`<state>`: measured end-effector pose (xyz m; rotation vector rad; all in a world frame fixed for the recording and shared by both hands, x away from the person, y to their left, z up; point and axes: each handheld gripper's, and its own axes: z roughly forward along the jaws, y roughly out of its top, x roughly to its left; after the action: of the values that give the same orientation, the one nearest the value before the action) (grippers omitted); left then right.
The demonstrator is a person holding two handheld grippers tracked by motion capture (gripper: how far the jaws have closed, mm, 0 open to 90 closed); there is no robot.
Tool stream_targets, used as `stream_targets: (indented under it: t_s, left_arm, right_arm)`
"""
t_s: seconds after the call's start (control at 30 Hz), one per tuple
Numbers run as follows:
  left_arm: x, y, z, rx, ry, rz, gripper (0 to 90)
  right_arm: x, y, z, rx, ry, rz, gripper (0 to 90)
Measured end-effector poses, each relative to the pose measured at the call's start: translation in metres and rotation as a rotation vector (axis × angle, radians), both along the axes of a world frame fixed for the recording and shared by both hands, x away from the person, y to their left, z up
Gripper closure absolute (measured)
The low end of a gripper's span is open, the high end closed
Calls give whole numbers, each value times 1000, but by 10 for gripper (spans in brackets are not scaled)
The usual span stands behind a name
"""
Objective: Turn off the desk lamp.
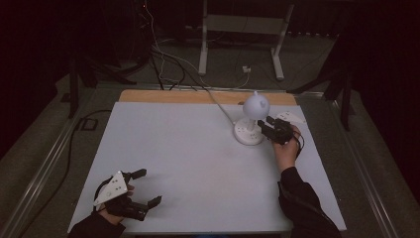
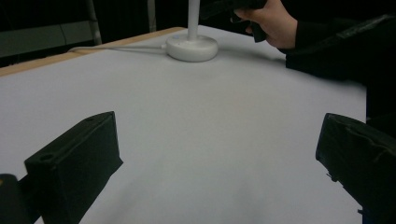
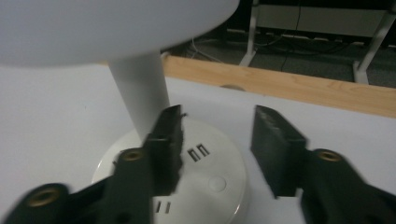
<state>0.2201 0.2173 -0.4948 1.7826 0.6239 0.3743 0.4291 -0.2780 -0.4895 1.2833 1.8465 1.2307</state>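
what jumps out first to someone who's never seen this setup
The white lamp with its round head stands out at the table's far right, on a dark-ringed white table. The right tool hovers open over the lamp's base, near its sockets, while the left tool waits open at the near left corner.

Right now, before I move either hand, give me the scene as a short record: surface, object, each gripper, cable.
surface: white table top with a wooden strip along the far edge
object: white lamp, round head on a stem, round base with sockets and a button
left gripper: open, holding nothing, near left corner of the table
right gripper: open, over the lamp base, one of its fingers beside the stem
cable: white cable runs from the base off the far edge
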Motion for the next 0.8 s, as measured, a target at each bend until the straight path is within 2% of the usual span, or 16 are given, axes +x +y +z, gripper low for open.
stream_targets:
  t_s: [0.1, 0.2, 0.27, 0.37, 0.5, 0.6, 0.8]
  left_arm:
    - [0, 0, 0, 4, 0, 0, 4]
    - [0, 0, 0, 1, 0, 0, 4]
    - [0, 0, 0, 4, -2, 0, 4]
    - [0, 0, 0, 0, -2, 0, 4]
    - [-1, 0, 1, 1, -5, -1, 4]
    - [-1, 0, 1, 1, -6, -3, 4]
    - [-2, 0, 1, 0, -8, -4, 4]
  right_arm:
    - [-3, -2, 3, -1, -17, 0, 396]
    - [-7, -7, 6, -1, -33, 3, 336]
    - [-10, -10, 8, -2, -32, -3, 283]
    - [-14, -14, 11, 26, -22, -29, 181]
    - [-22, -18, 11, 44, -10, 14, 6]
    - [-28, -19, 11, 35, 7, 38, 0]
    - [-45, -20, 5, 61, 2, 92, 0]
